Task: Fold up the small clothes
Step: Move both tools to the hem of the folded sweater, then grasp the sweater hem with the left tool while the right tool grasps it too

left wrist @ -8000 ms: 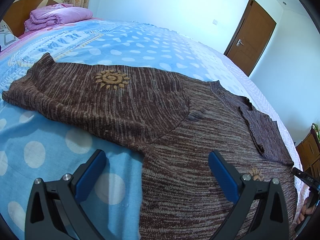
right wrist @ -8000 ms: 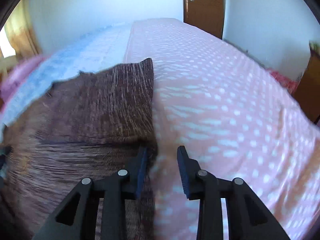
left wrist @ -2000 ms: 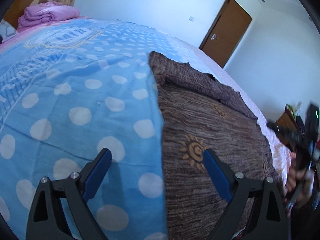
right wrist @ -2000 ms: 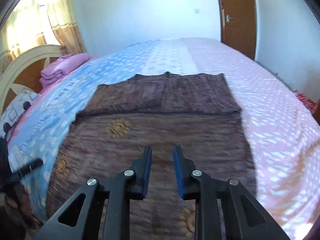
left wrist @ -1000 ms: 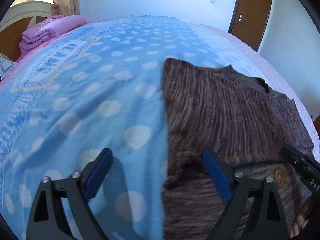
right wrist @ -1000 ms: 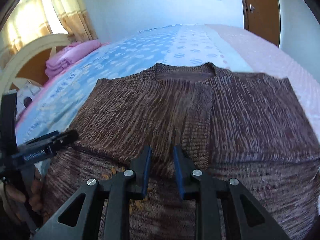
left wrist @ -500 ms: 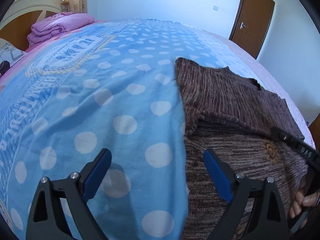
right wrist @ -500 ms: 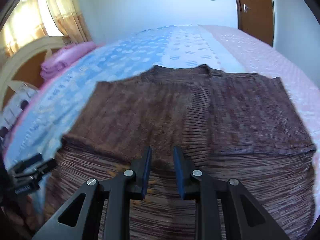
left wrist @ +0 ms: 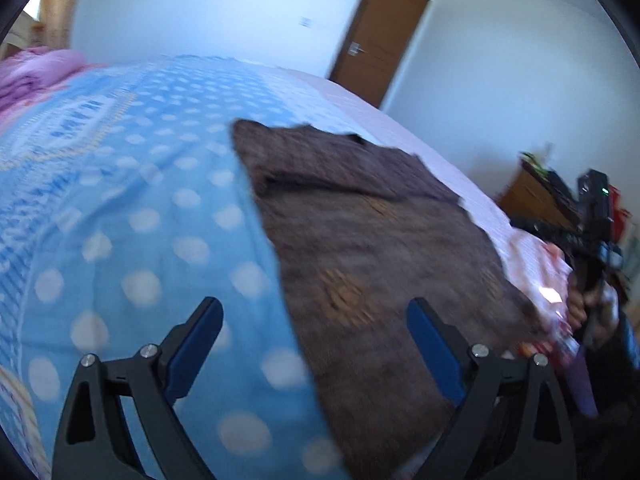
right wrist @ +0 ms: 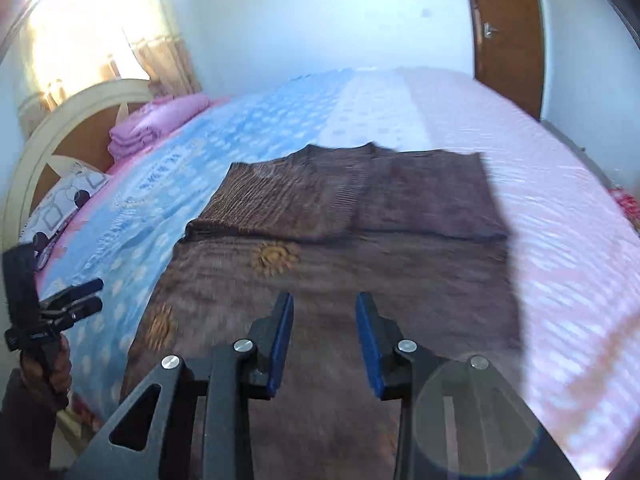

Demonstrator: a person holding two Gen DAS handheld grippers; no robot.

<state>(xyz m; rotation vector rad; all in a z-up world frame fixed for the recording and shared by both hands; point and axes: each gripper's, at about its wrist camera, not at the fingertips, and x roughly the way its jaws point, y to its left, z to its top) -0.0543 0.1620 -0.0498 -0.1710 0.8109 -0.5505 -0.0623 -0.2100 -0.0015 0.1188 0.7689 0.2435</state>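
A brown knitted sweater (left wrist: 372, 248) with tan sun motifs lies flat on the bed, both sleeves folded in across its upper part; it also shows in the right wrist view (right wrist: 344, 248). My left gripper (left wrist: 314, 332) is wide open and empty above the sweater's left edge near the hem. My right gripper (right wrist: 324, 332) is open and empty above the lower middle of the sweater. The left gripper shows at the far left of the right wrist view (right wrist: 60, 312), and the right gripper at the far right of the left wrist view (left wrist: 592, 232).
The bed cover is blue with white dots (left wrist: 120, 208) on the left and pink (right wrist: 560, 216) on the right. Folded pink bedding (right wrist: 148, 128) lies by the headboard (right wrist: 48, 136). A brown door (left wrist: 384, 68) and a wooden cabinet (left wrist: 536, 196) stand beyond the bed.
Both grippers have drawn back toward the sweater's hem. The right gripper's jaws have opened from nearly shut. The left gripper has stayed wide open and swung right.
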